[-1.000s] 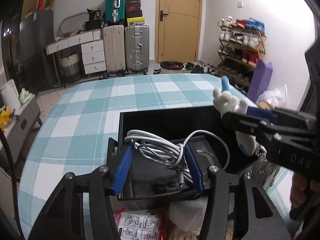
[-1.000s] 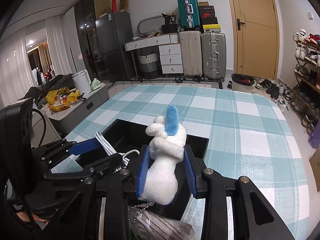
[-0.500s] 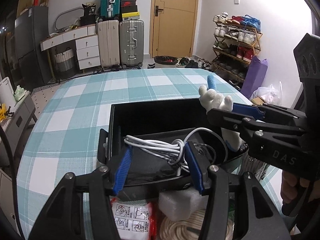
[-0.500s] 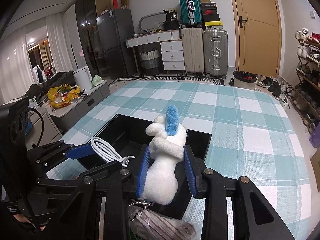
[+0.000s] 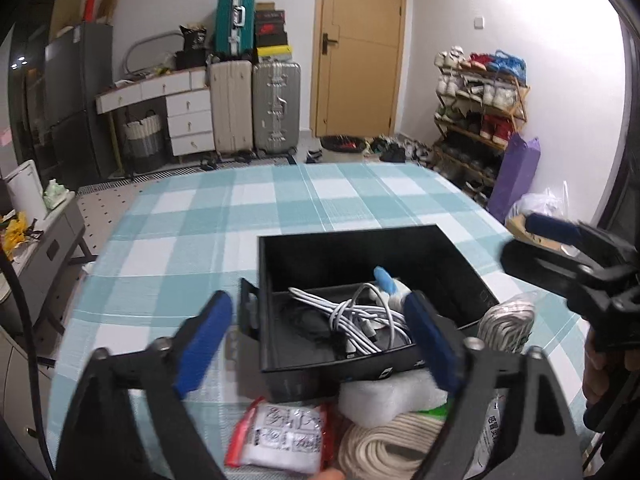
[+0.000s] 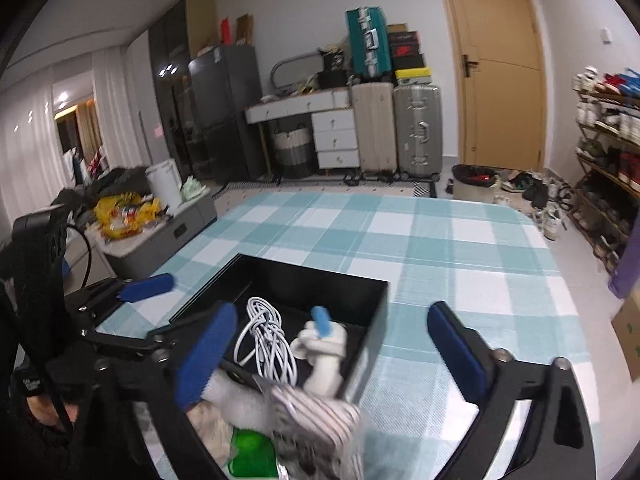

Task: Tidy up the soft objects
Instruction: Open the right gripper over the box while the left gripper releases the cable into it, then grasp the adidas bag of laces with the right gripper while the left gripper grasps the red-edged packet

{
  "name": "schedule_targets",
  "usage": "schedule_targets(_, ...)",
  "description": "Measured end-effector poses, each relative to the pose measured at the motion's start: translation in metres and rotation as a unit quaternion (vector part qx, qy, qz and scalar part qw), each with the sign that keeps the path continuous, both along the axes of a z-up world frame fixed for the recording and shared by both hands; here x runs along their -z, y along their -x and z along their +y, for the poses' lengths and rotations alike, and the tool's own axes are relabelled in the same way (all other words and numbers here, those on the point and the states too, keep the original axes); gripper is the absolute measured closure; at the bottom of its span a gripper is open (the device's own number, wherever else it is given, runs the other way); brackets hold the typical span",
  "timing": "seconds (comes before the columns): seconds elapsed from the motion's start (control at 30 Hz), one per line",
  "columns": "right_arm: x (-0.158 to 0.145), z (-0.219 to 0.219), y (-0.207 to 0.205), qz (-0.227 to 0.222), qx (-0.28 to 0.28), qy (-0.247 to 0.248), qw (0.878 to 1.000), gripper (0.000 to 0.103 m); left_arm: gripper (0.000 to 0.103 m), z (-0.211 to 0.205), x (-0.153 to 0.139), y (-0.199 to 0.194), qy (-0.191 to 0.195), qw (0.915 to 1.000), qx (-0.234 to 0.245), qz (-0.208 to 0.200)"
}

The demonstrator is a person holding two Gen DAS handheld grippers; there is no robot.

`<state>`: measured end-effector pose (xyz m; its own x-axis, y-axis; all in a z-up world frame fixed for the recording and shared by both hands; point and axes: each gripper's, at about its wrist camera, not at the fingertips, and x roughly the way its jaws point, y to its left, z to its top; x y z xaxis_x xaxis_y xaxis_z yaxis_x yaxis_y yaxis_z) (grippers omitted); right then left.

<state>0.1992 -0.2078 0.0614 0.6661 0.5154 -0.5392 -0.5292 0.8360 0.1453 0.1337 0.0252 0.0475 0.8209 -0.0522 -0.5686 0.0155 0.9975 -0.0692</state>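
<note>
Both grippers stand over the near end of a black box point(image 5: 460, 256) that rests on the table point(image 5: 200, 232) with its teal-and-white checked cloth. The left gripper point(image 5: 320, 344) has its jaws spread wide, having just been opening, and nothing is pressed between them: the coiled white cable point(image 5: 352, 316) lies in the box's near compartment, in the gap ahead of the jaws but free of both blue pads. The right gripper point(image 6: 332, 340) is likewise released, its jaws having just swung apart, and the white plush toy point(image 6: 324, 344) with its blue ear lies loose in the box between and just beyond the two pads, touching neither, beside the cable on the side of the right-hand jaw. In the left wrist view only the toy's blue ear and a bit of white show, just inside the right-hand jaw, against the cable. Below the left jaws, outside the box's near wall, sit a white foam block point(image 5: 384, 396), a coil of cream rope point(image 5: 384, 444) and a red-edged packet point(image 5: 284, 436); a second rope bundle point(image 5: 508, 328) lies just past the right-hand jaw. Under the right jaws a striped cloth item point(image 6: 316, 420) and something green point(image 6: 250, 452) lie blurred.
</note>
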Motion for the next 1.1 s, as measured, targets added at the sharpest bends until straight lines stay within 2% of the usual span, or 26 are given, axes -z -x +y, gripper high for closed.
schedule_targets(0.07, -0.001, -0.009, 0.007, 0.008, 0.006, -0.005, 1.000, 0.001, 0.000, 0.006, -0.003, 0.008, 0.005, 0.9999, -0.010, -0.009)
schedule_targets(0.23, 0.006, -0.026, 0.028, 0.022, 0.018, -0.008, 1.000, 0.001, 0.000, 0.017, -0.006, 0.027, 0.014, 0.9994, -0.024, -0.022)
schedule_targets(0.5, 0.021, -0.036, 0.056, 0.029, 0.018, 0.003, 0.999, 0.001, 0.000, 0.018, 0.004, 0.050, -0.003, 0.9993, -0.030, -0.020)
schedule_targets(1.1, 0.033, -0.033, 0.057, 0.044, 0.014, 0.019, 0.999, 0.001, 0.000, 0.020, 0.033, 0.066, -0.037, 0.9985, -0.040, 0.008)
